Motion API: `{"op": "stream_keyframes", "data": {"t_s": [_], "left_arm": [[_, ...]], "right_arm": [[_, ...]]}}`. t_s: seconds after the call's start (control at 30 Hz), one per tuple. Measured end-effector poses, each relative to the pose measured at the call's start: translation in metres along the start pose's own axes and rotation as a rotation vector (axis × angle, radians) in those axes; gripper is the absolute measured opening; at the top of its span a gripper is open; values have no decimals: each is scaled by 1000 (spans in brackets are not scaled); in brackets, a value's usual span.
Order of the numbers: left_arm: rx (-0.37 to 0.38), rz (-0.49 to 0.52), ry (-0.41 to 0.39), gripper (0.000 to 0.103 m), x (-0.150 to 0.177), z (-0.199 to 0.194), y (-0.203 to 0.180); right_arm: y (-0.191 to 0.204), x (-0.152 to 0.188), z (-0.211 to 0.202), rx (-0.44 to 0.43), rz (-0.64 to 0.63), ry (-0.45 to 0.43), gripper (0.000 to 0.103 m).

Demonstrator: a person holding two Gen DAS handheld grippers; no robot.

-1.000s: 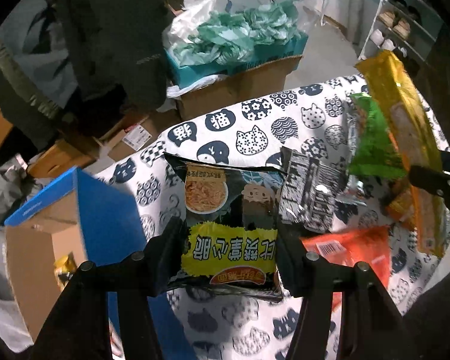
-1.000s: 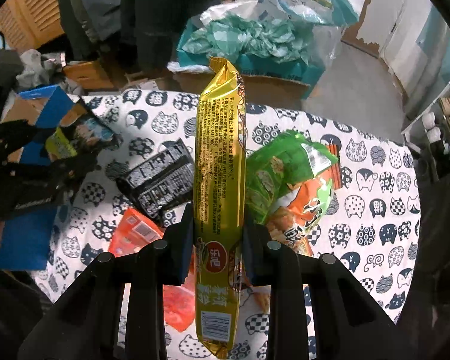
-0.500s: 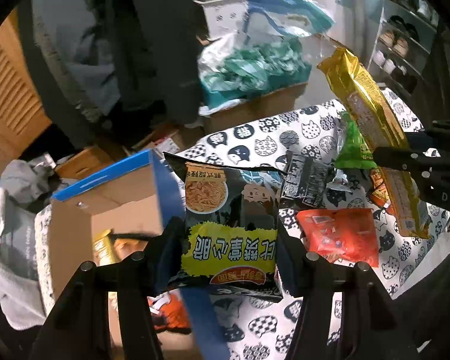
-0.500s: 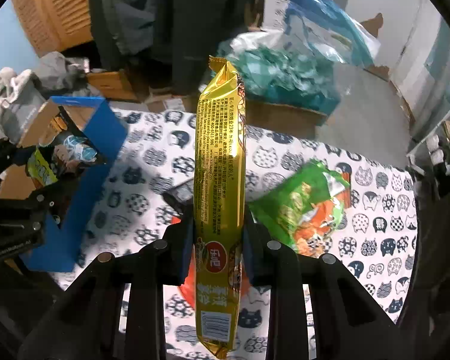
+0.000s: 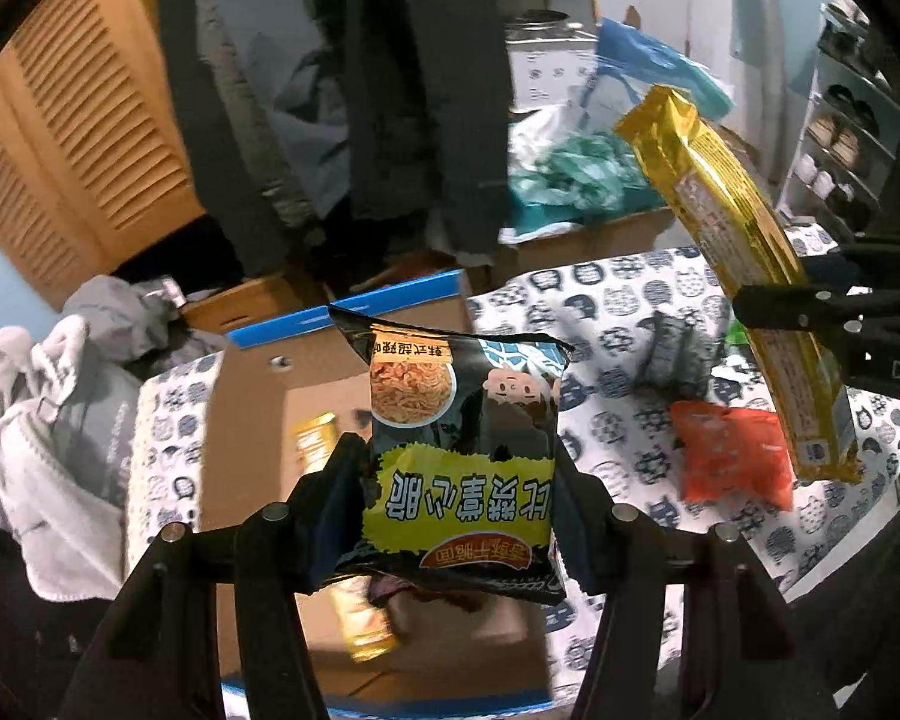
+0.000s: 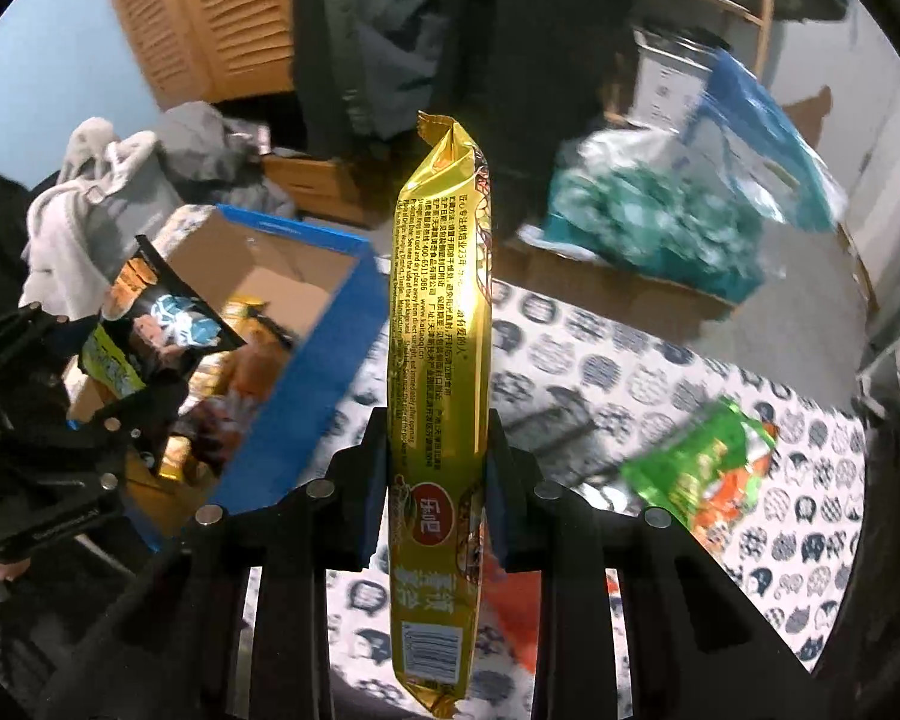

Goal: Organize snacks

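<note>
My left gripper (image 5: 456, 504) is shut on a black noodle-snack bag (image 5: 462, 420) and holds it above the open blue-edged cardboard box (image 5: 252, 408). Several snack packets lie in the box. My right gripper (image 6: 435, 474) is shut on a long gold packet (image 6: 441, 324), held upright above the table to the right of the box (image 6: 306, 384). The gold packet also shows in the left wrist view (image 5: 732, 252), and the left gripper with its black bag shows in the right wrist view (image 6: 150, 324).
A cat-print tablecloth (image 6: 600, 372) covers the table. On it lie an orange packet (image 5: 726, 456), a black packet (image 5: 672, 348) and a green-and-orange bag (image 6: 708, 468). Behind stand a cardboard box of teal bags (image 6: 642, 228), hanging coats and a heap of grey clothes (image 5: 48, 396).
Both grippers have swung left with their packets. The black bag now hangs over the open box. The gold packet has moved nearer the box.
</note>
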State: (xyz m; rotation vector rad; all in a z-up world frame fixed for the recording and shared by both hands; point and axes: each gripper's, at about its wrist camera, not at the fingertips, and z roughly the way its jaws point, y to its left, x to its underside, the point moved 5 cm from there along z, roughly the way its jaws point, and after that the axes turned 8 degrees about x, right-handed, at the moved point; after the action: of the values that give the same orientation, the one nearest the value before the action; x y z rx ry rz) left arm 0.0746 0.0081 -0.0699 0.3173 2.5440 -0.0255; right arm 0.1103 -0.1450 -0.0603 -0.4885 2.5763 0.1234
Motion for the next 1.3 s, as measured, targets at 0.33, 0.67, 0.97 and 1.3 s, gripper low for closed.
{"op": "stream_keyframes", "data": {"t_s": [0.33,0.67,0.97,1.3], "left_arm": [[-20,-113,31,60,38,4,60],[-26,-210,54,60,65,8,100],[-52,-254,94,65,74,16,116],[-59,-251,66,81,66,9,108]], "right_arm": [[85,-27,18,-66,-101,20,26],[154,-46,33,-126,-172,42,26],[178,-44,59,-141,-179,107,29],[148,-40,56,-78,-150,94,61]]}}
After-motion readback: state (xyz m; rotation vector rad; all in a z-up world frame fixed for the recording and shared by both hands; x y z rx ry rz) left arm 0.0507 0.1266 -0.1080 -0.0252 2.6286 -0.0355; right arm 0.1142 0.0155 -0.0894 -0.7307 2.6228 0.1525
